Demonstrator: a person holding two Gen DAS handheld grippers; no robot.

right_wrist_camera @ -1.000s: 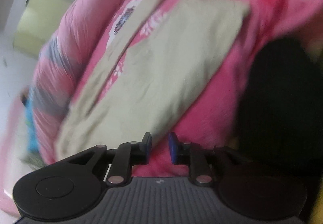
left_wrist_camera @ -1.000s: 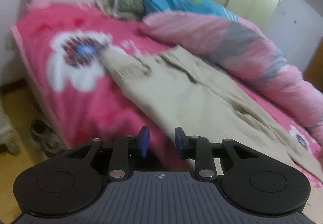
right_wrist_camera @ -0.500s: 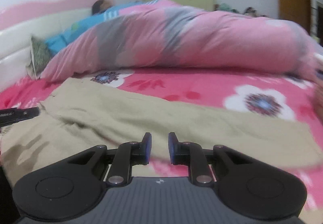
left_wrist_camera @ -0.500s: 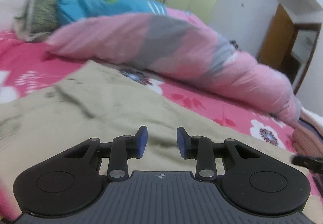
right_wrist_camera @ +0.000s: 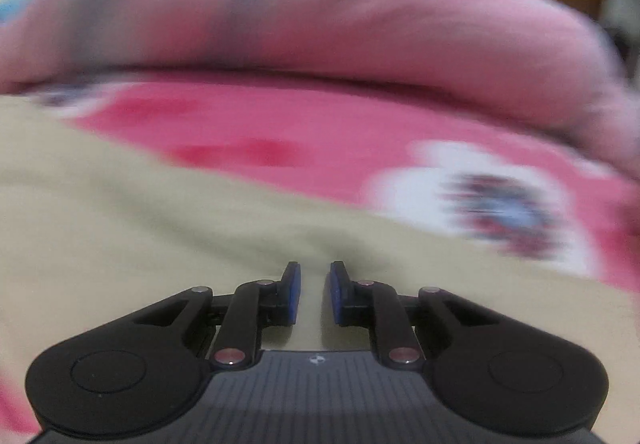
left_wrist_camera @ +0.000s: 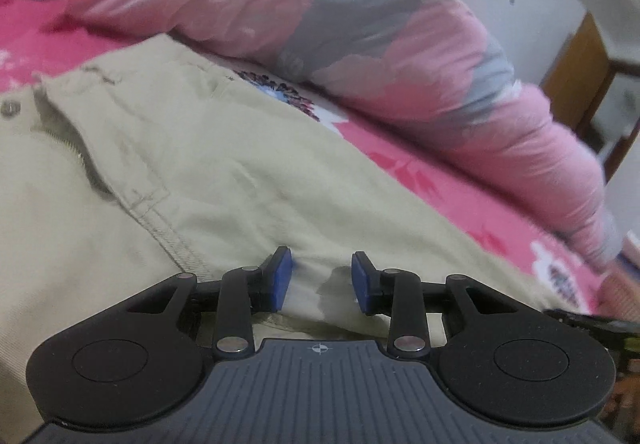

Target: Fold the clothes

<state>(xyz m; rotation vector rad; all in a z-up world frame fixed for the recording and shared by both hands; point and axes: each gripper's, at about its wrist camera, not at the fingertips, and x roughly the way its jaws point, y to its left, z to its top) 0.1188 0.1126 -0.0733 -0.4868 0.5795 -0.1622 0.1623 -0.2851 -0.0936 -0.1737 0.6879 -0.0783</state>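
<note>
L gripper (left_wrist_camera: 321, 278), black linkage arms w/ blue rubber pads (left_wrist_camera: 280, 278): jaws parted, a moderate gap, nothing clamped betw. them; pointed fwd and angled down, tips low. R gripper (right_wrist_camera: 315, 292), same black build w/ blue pads (right_wrist_camera: 295, 294): jaws nearly together, only a narrow slit left, have just been closing, nothing pinched betw. them. Also tilted down, view motion-blurred.
</note>
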